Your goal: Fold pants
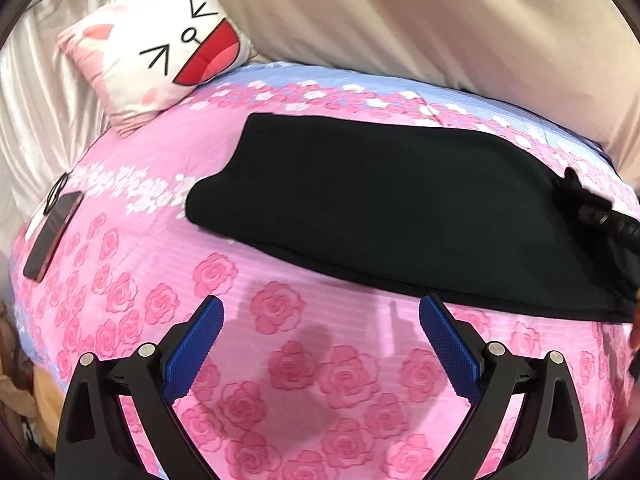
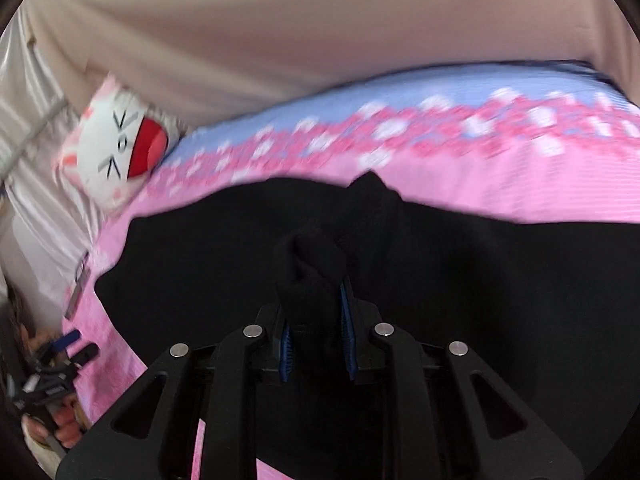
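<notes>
Risk first: black pants (image 1: 400, 216) lying partly folded across pink rose-print bedspread (image 1: 280, 380), one bunched end pinched between closed pads of right gripper (image 2: 316, 312). Thin hold on soft, slack cloth; likely to slip out if pulled fast, or to drag lower layers askew and undo the fold. Motion blur in right wrist view, so exact grip depth not clear. Left gripper (image 1: 320, 320) wide open, holding nothing, poised over bare bedspread just short of near edge of pants; nothing pinning the fabric, so whole stack free to slide on smooth cover.

Surface soft and yielding, poor for crisp creases. Cartoon-face cushion (image 1: 160, 48) at far left corner, dark phone (image 1: 52, 236) flat on left side, both well apart from pants. Beige drape (image 1: 400, 20) behind, pale satin fabric (image 1: 36, 112) at left.
</notes>
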### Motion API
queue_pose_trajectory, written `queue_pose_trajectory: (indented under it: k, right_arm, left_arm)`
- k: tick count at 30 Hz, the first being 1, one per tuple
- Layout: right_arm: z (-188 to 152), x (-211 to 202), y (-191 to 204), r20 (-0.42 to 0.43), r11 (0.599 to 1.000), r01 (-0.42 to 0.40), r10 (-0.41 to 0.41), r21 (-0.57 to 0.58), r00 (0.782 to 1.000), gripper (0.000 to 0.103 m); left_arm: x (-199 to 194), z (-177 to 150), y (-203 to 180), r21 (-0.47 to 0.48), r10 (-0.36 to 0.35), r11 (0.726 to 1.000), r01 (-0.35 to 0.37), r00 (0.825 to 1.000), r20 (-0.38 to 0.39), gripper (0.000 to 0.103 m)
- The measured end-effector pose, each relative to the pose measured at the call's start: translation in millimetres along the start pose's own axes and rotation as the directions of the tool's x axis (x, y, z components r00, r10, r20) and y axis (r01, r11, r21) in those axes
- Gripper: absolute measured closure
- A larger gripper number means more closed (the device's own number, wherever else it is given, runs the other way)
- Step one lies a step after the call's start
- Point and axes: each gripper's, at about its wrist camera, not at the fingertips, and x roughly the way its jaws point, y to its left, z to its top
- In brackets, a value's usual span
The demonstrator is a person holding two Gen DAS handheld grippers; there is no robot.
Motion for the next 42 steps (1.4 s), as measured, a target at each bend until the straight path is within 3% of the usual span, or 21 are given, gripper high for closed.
queue_pose_trajectory:
  k: [2,4,6,8,10,13,15,16,18,20,24,25,26,27,29,31,33,34,36,42]
  right_arm:
    - [-6.5,0.1,5.9,0.023,0.999,0.008,-0.007,-0.037,1.0,0.076]
    - [-9.4,-12.4,2.9,0.014,0.998,-0.053,0.053,-0.028,0.998,0.064]
    - [-16.1,-39.5,-4.5,0.051,0.996,-0.091,0.09,0.011,0.995,0.039]
    - [-27.7,-78.1,-17.1,0.138,0.996,-0.085,0.081,0.026,0.987,0.036]
    - [-43.0,-115.4,-36.2,0.2,0.996,-0.052,0.037,0.069,0.979,0.036]
    - [-74.6,-172.7,-84.8,0.279,0.973,0.07,-0.131,0.219,0.951,0.036]
    - [-95.1,-194.3,-109.1,0.272,0.947,0.175,-0.25,0.27,0.929,0.035]
    - [-107.5,-201.7,-118.7,0.243,0.926,0.272,-0.336,0.262,0.91,0.035]
    - [-116.9,-202.7,-126.6,0.195,0.906,0.354,-0.4,0.232,0.895,0.035]
    - [-123.2,-195.0,-128.3,0.164,0.921,0.338,-0.37,0.195,0.914,0.035]
    - [-115.1,-171.9,-125.5,0.101,0.932,0.345,-0.356,0.108,0.929,0.037]
    - [-111.7,-164.4,-128.3,0.077,0.944,0.313,-0.321,0.103,0.944,0.043]
    - [-107.9,-158.9,-128.2,0.063,0.951,0.294,-0.301,0.099,0.952,0.057]
    - [-104.7,-155.1,-128.4,0.049,0.952,0.293,-0.298,0.089,0.953,0.078]
    - [-97.5,-159.7,-130.0,0.063,0.944,0.317,-0.323,0.093,0.944,0.088]
    - [-94.4,-181.9,-141.5,0.12,0.938,0.298,-0.321,0.18,0.939,0.089]
    - [-96.5,-188.2,-162.6,0.111,0.914,0.308,-0.346,0.262,0.932,0.087]
    - [-102.5,-174.9,-179.5,0.042,0.904,0.298,-0.325,0.306,0.945,0.083]
    - [-108.9,-178.7,-184.7,0.079,0.908,0.241,-0.284,0.343,0.956,0.08]
    - [-98.2,-215.0,-152.9,0.167,0.914,0.252,-0.315,0.317,0.934,0.073]
  left_arm:
    - [1.5,0.5,2.9,-0.008,-0.005,1.0,0.005,1.0,-0.002,0.006]
    - [2.4,2.0,2.6,-0.008,-0.015,1.0,0.015,1.0,-0.006,0.006]
    - [2.1,3.9,2.6,-0.006,-0.027,1.0,0.027,1.0,-0.003,0.006]
    - [-1.6,5.3,3.4,-0.007,-0.029,1.0,0.029,1.0,0.011,0.006]
    - [-2.8,6.6,4.1,-0.008,-0.025,1.0,0.025,1.0,0.017,0.006]
    - [-0.2,11.3,-0.6,-0.008,-0.021,1.0,0.021,1.0,0.011,0.006]
    - [0.2,14.9,-7.6,0.0,-0.028,1.0,0.028,1.0,0.012,0.006]
    - [-0.9,16.0,-12.7,0.006,-0.032,0.999,0.032,0.999,0.015,0.006]
    - [-3.2,19.2,-29.8,0.03,-0.051,0.998,0.05,0.998,0.021,0.006]
    - [-5.0,23.0,-50.8,0.062,-0.072,0.996,0.071,0.997,0.018,0.006]
    - [-18.2,29.9,-86.9,0.112,-0.102,0.989,0.097,0.994,0.043,0.006]
    - [-22.5,30.6,-93.6,0.119,-0.113,0.987,0.106,0.992,0.05,0.006]
    - [-27.7,31.7,-101.5,0.127,-0.123,0.985,0.115,0.991,0.06,0.006]
    - [-31.4,32.1,-106.7,0.134,-0.127,0.984,0.117,0.99,0.067,0.006]
    - [-37.3,32.9,-114.8,0.15,-0.126,0.982,0.113,0.989,0.079,0.006]
    - [-40.1,32.1,-117.8,0.161,-0.118,0.981,0.104,0.99,0.083,0.006]
    - [-40.1,30.1,-117.4,0.165,-0.106,0.982,0.091,0.991,0.081,0.006]
    - [-38.4,28.7,-116.7,0.166,-0.104,0.982,0.09,0.992,0.076,0.006]
    - [-30.6,25.3,-117.1,0.173,-0.09,0.982,0.08,0.994,0.055,0.006]
    - [-11.6,21.3,-116.0,0.159,-0.08,0.984,0.077,0.997,0.01,0.006]
